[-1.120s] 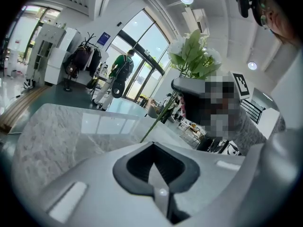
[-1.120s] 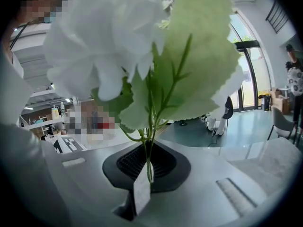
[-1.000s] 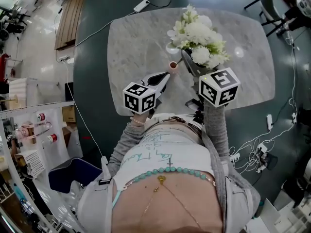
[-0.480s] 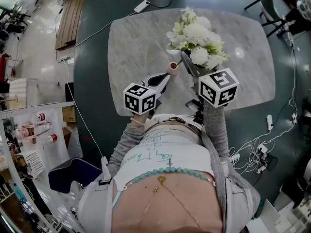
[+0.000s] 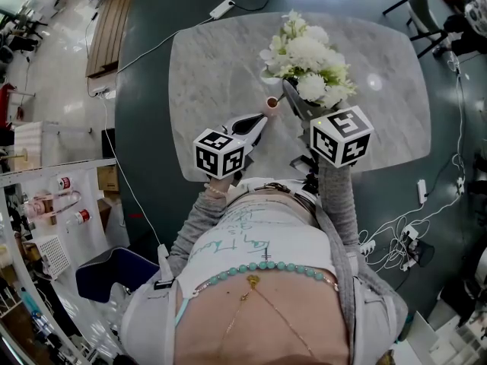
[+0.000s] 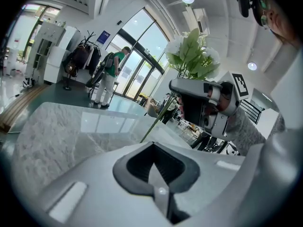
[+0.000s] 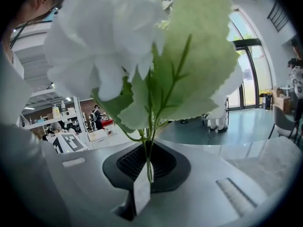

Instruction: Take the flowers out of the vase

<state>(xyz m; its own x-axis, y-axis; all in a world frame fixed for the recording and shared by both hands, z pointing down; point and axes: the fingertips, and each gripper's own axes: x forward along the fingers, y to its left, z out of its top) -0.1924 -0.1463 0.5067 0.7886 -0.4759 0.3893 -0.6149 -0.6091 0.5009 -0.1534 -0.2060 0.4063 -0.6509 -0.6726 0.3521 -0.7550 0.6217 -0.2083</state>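
A bunch of white flowers point(image 5: 308, 55) with green leaves hangs over the far middle of the marble table point(image 5: 213, 59). My right gripper point(image 5: 290, 91) is shut on its thin green stem point(image 7: 149, 163), and the blooms point(image 7: 109, 46) fill the right gripper view. A small pinkish vase point(image 5: 271, 103) stands on the table just left of the right gripper's jaws. My left gripper point(image 5: 261, 122) points at the vase from the near side, its jaws shut with nothing between them point(image 6: 157, 171). In the left gripper view the stem point(image 6: 158, 119) slants down behind the gripper body, its lower end hidden.
A white power strip point(image 5: 221, 8) and cable lie at the table's far left corner. Dark floor surrounds the table, with cables point(image 5: 396, 234) at the right. The person's torso is at the table's near edge.
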